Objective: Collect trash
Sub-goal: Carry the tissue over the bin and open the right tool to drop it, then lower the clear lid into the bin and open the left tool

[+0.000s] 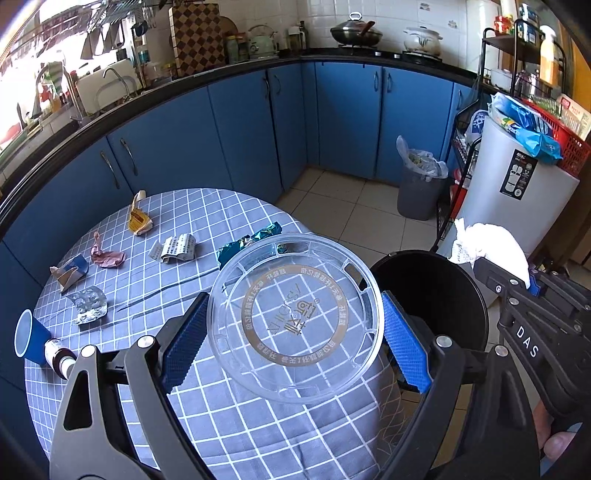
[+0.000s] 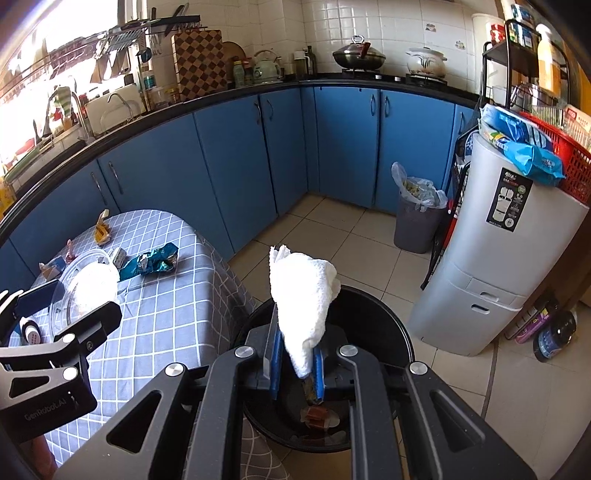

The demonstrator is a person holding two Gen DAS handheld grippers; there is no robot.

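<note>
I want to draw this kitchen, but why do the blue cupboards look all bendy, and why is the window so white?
Both wrist views use a fisheye lens, so the straight blue cupboards and counter curve. In both, sunlight washes the window out white. In the right wrist view, glare whitens the clear plastic lid; in the left wrist view its print stays sharp.

This was a home kitchen: blue cabinets [image 2: 236, 155] ran under a black countertop [image 2: 369, 83], with white wall tiles [image 2: 399, 22] behind. At twelve o'clock a lidded wok [image 2: 358, 55] and a white pot [image 2: 425, 61] sat on the stove, and at ten o'clock stood a sink faucet [image 2: 77, 110], a dish rack [image 2: 122, 35] and a checkered cutting board [image 2: 199, 64]. A lined bin [image 2: 415, 221] stood on the tiled floor at one o'clock.
</note>
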